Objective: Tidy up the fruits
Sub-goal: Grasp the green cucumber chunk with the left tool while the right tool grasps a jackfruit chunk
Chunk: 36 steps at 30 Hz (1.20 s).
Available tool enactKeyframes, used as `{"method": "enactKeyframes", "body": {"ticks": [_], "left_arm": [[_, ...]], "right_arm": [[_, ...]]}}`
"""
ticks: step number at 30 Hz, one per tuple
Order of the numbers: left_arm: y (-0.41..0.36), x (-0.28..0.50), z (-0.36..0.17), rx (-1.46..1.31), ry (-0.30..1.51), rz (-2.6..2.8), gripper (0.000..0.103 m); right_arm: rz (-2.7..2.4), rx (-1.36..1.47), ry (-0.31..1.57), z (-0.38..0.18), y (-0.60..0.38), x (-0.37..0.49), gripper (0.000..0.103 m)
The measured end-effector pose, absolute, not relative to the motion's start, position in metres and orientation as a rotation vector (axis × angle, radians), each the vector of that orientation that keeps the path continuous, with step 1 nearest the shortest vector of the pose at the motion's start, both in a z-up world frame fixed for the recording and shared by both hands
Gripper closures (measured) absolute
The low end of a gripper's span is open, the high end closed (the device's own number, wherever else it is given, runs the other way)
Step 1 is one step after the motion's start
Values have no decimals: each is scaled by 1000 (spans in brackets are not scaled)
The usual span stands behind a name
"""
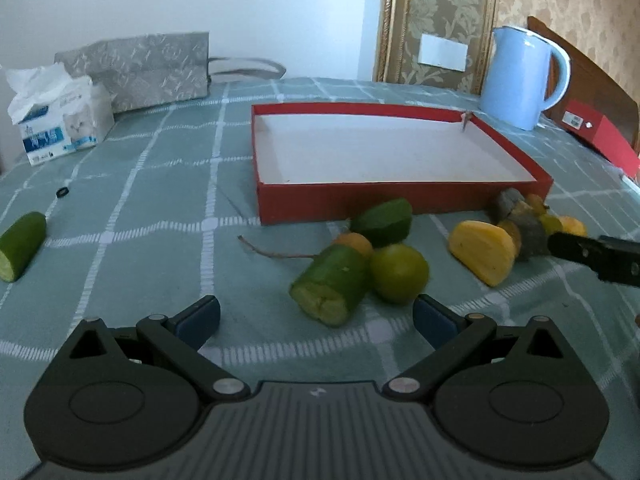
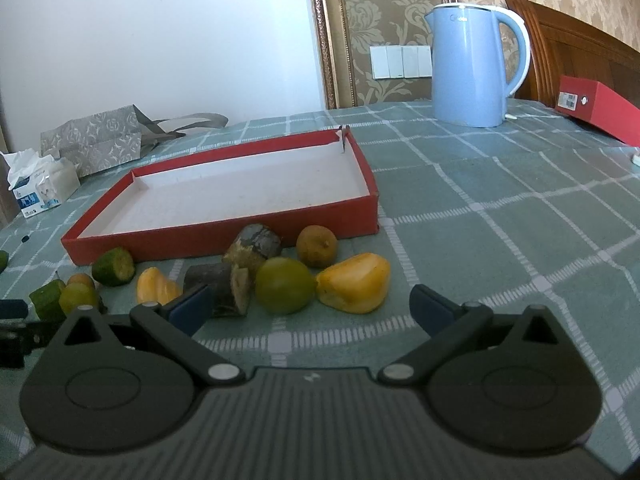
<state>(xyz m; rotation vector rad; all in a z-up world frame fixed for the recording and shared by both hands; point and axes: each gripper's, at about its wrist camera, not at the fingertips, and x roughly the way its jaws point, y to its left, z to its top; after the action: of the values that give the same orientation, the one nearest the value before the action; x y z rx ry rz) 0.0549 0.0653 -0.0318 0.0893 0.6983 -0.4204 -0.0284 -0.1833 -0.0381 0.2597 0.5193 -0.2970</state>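
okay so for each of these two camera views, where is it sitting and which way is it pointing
Left wrist: on the left tongs, facing a green cut piece, red tray behind; the right tongs' tip shows at right.
Right wrist: on the right tongs, facing a green round fruit; left tongs at far left.
Shared: tray, blue kettle, tissue pack.

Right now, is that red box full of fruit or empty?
Empty. The red box shows only its bare white floor in both views; every fruit piece, like the green lime, lies outside on the tablecloth.

woven cloth tablecloth, glossy plastic kettle
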Motion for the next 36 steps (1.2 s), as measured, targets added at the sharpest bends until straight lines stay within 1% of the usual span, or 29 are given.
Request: {"method": "enactKeyframes", "body": {"ticks": [4, 11, 14, 19, 20, 21, 22, 23, 25, 26, 29, 31, 32, 36], "left_arm": [[68, 61, -30, 78, 702, -410, 0], [57, 56, -24, 230, 637, -496, 0], [49, 56, -25, 281, 645, -532, 0], [53, 62, -28, 240, 672, -565, 1], [55, 62, -28, 231, 676, -571, 3], [56, 63, -28, 220, 678, -579, 11], [56, 64, -28, 208, 681, -587, 23], [56, 65, -28, 203, 681, -594, 26], [55, 62, -27, 208, 669, -620, 38], [53, 61, -27, 215, 666, -623, 39], [53, 57, -27, 230, 656, -628, 45], [55, 56, -26, 221, 660, -609, 62], [56, 56, -25, 218, 657, -593, 66], [61, 55, -26, 168, 657, -572, 66]], "right_arm": [[-298, 255, 524, -38, -182, -28, 0], [-304, 245, 536, -38, -181, -25, 0], [-305, 245, 538, -39, -180, -24, 0], [-305, 243, 543, -39, -180, -23, 0], [-305, 242, 544, -39, -180, -23, 0], [-305, 241, 546, -39, -179, -22, 0], [-305, 238, 548, -40, -179, -22, 0], [-305, 236, 550, -40, -179, -22, 0], [-307, 233, 551, -40, -179, -22, 0], [-307, 234, 551, -40, -179, -22, 0], [-309, 236, 554, -40, -179, -21, 0], [-310, 238, 553, -40, -179, -21, 0], [-309, 239, 555, -40, -180, -21, 0], [-306, 239, 555, -40, -179, -21, 0]]}}
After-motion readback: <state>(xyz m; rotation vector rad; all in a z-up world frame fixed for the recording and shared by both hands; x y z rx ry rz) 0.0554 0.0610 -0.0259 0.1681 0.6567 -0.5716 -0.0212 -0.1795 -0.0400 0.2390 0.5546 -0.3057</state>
